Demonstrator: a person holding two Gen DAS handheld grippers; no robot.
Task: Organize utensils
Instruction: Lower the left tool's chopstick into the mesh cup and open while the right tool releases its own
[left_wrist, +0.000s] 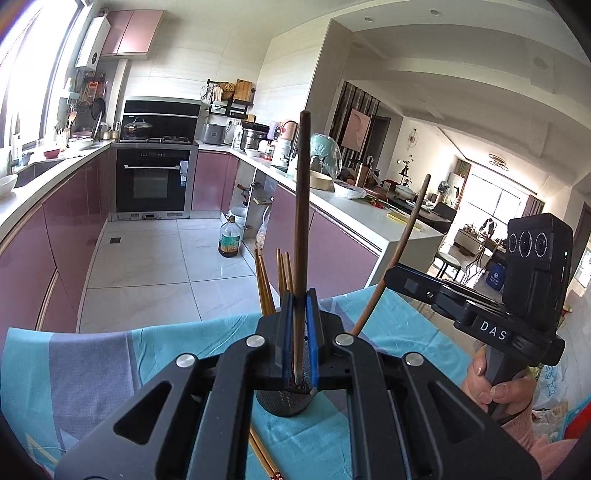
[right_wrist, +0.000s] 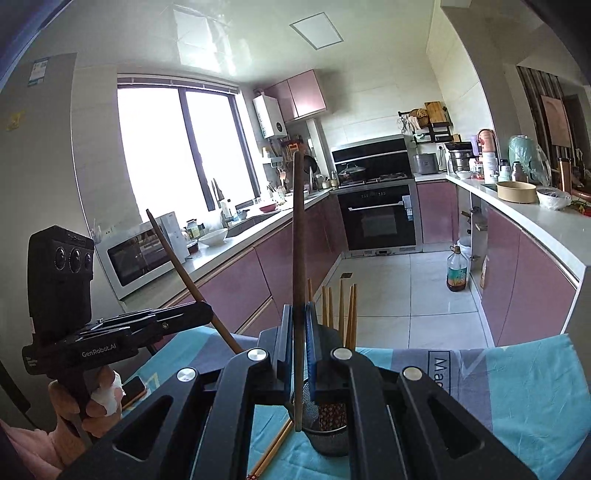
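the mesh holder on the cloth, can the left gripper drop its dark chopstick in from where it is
Probably yes. The left gripper is shut on a dark chopstick held upright, its lower tip right above the mesh holder. Light chopsticks already stand inside, but the near part of the opening looks free.

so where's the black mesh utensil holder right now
In both wrist views the black mesh utensil holder stands on the blue tablecloth, just below the shut grippers' fingertips, with light wooden chopsticks standing in it.
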